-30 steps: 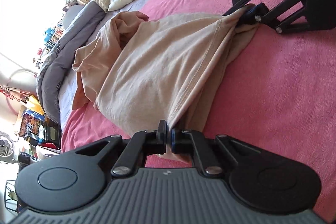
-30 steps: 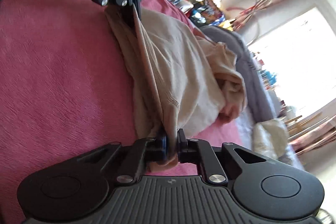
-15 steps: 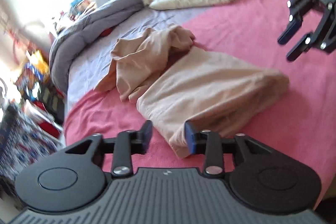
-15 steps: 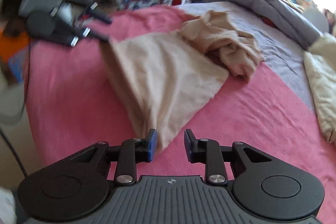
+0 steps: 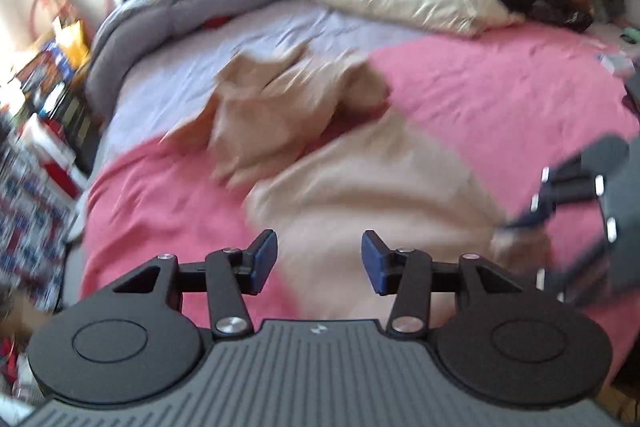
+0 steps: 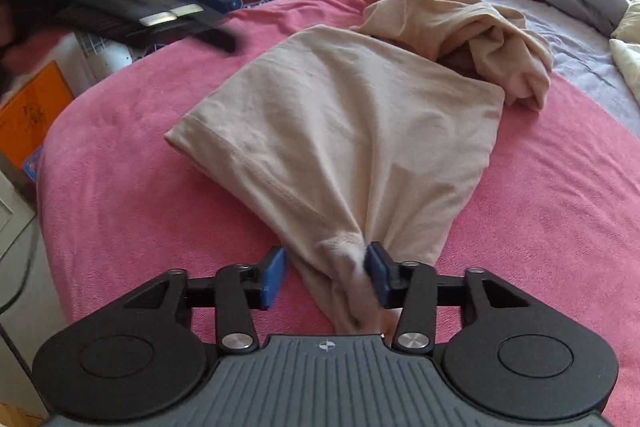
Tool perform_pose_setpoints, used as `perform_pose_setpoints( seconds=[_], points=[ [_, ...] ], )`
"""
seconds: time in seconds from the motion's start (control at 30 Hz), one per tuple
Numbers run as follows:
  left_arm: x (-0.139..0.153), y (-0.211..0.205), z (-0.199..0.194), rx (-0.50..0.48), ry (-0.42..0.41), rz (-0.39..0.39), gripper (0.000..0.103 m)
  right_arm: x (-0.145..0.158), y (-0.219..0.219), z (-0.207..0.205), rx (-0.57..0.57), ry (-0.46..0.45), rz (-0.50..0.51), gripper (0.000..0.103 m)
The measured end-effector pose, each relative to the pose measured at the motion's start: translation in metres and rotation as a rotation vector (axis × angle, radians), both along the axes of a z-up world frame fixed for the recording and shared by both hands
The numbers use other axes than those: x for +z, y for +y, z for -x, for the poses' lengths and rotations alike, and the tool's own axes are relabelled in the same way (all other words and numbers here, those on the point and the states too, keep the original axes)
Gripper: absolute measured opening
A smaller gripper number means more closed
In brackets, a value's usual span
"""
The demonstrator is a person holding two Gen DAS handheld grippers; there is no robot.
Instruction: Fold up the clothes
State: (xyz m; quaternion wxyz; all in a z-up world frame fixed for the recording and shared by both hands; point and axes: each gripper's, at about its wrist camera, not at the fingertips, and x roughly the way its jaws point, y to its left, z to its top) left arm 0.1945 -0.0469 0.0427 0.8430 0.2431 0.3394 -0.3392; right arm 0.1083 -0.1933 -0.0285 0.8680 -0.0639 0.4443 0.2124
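While the beige shirt (image 6: 340,131) lies spread on the pink bedspread (image 6: 560,195), its far part bunched near the grey sheet (image 6: 580,47), my right gripper (image 6: 325,275) stands with jaws apart, a gathered corner of the cloth lying loose between them. My left gripper (image 5: 319,261) hangs above the shirt's near edge, jaws wide apart and gripping nothing.

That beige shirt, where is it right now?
The beige shirt lies on the pink blanket, its near corner between the right gripper's open fingers.
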Motion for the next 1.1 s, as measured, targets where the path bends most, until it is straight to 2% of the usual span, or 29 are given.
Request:
perform_pose_setpoints(
  seconds=[0.03,0.13,0.2,0.3,0.43,0.5,0.6,0.67,0.73,0.83,0.87,0.9,0.97,1.03,1.1],
  points=[
    [-0.009,-0.016,-0.003,-0.02,0.0,0.003,0.056,0.001,0.002,0.002,0.017,0.008,0.012,0.058],
    [-0.045,-0.046,-0.008,-0.031,0.048,-0.046,0.056,0.007,-0.004,0.008,0.059,0.077,0.001,0.059],
    [-0.062,-0.042,-0.005,-0.029,0.059,-0.062,0.056,0.015,-0.015,0.01,0.07,0.14,-0.024,0.057],
    [-0.063,-0.022,0.005,-0.036,0.054,-0.055,0.058,0.034,-0.041,0.005,0.012,0.184,-0.096,0.057],
    [-0.054,0.005,0.013,0.002,0.07,-0.064,0.062,0.05,-0.06,-0.027,-0.105,0.115,-0.143,0.058],
    [-0.052,0.016,0.017,0.046,0.083,-0.075,0.065,0.048,-0.055,-0.049,-0.121,0.067,-0.157,0.057],
    [-0.056,0.034,0.022,0.126,0.143,-0.087,0.071,0.034,-0.03,-0.086,-0.048,0.013,-0.202,0.057],
    [-0.063,0.046,0.023,0.182,0.201,-0.09,0.074,0.021,-0.015,-0.107,0.005,0.007,-0.174,0.058],
    [-0.069,0.055,0.025,0.217,0.233,-0.072,0.076,0.008,-0.021,-0.126,-0.054,0.032,-0.104,0.057],
    [-0.071,0.061,0.027,0.241,0.237,-0.039,0.078,-0.005,-0.063,-0.147,-0.202,0.08,-0.159,0.055],
    [-0.071,0.061,0.028,0.243,0.235,-0.035,0.078,-0.006,-0.075,-0.152,-0.281,0.083,-0.125,0.057],
    [-0.072,0.062,0.029,0.244,0.231,-0.032,0.078,-0.006,-0.085,-0.155,-0.359,0.073,-0.075,0.068],
    [-0.072,0.063,0.031,0.246,0.226,-0.025,0.079,0.0,-0.103,-0.157,-0.476,0.048,-0.03,0.07],
    [-0.071,0.064,0.032,0.247,0.227,-0.02,0.079,0.015,-0.107,-0.152,-0.483,0.02,-0.083,0.069],
    [-0.071,0.064,0.033,0.246,0.227,-0.017,0.079,0.032,-0.094,-0.14,-0.406,-0.014,-0.126,0.069]
  ],
)
